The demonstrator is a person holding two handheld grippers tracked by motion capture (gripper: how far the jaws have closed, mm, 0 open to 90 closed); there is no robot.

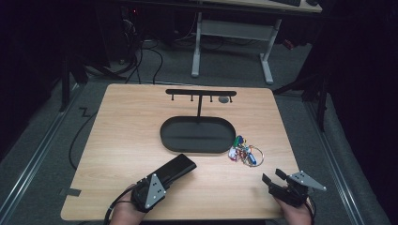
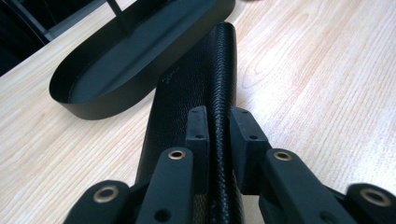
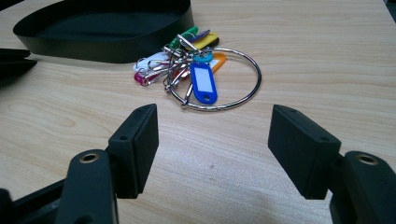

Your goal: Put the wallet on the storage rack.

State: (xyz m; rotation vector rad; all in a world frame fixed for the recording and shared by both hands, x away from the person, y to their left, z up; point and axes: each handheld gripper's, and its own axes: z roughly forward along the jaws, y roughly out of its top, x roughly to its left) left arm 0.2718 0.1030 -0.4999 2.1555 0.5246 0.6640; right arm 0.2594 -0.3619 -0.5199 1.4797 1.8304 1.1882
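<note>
Black leather case (image 2: 187, 88) sits clamped in the left tool (image 2: 218, 135), long axis aimed at the tray (image 1: 197, 136); keys (image 3: 196, 70) lie ahead of the released right tool (image 3: 212, 140).

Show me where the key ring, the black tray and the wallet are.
key ring (image 3: 233, 100): right gripper view, on the metal loop's lower right arc.
tray (image 1: 197, 146): high view, on its near wall.
wallet (image 2: 184, 93): left gripper view, on its grained top face.
</note>
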